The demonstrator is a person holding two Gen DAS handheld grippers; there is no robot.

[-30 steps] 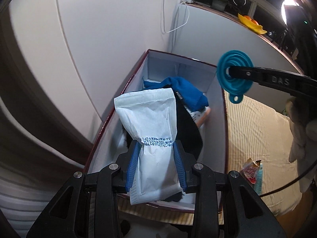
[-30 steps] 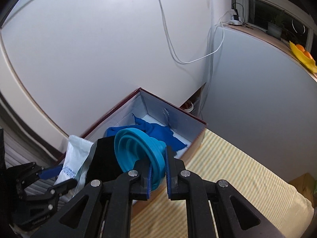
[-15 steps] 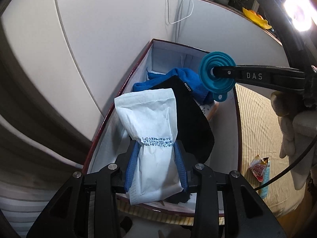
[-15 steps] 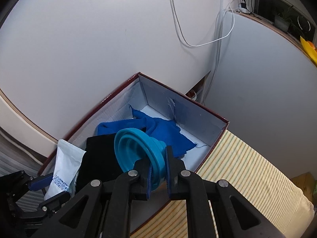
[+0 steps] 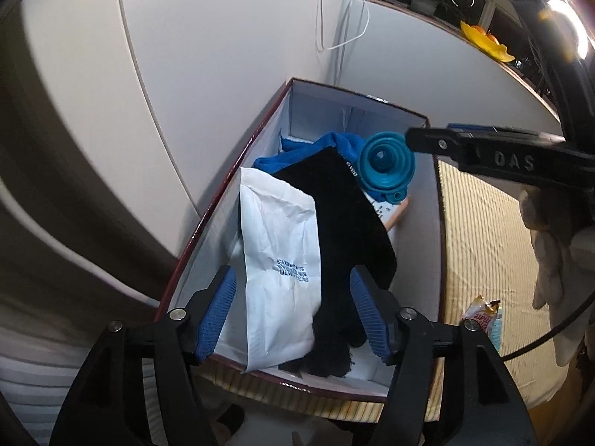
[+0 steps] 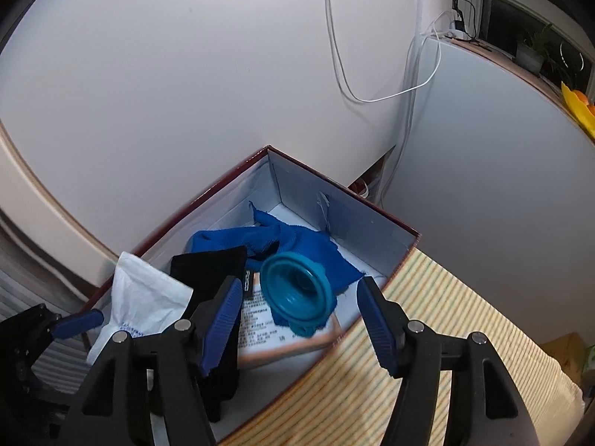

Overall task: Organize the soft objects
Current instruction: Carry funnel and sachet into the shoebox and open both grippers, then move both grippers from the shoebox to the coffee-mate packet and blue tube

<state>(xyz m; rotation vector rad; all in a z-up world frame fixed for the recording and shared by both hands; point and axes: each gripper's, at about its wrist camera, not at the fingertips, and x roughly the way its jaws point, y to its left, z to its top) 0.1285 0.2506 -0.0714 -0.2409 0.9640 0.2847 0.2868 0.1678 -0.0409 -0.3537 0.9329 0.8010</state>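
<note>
1. White pouch (image 5: 279, 267) lay between the opening jaws of the left gripper (image 5: 293, 316), released, inside the box (image 5: 435, 223).
2. Teal funnel (image 6: 295, 290) sat just ahead of the right gripper (image 6: 297, 319), whose opening jaws stood clear of it.

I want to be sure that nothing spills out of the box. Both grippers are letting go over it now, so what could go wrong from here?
1. The white pouch leans on the box with its lower end over the near rim; as the left gripper opens clear of it, it may slide out.
2. The teal funnel sits free between the right gripper's opening jaws and could roll off the blue cloth.
3. The black cloth stands high and may flop over the edge.
</note>
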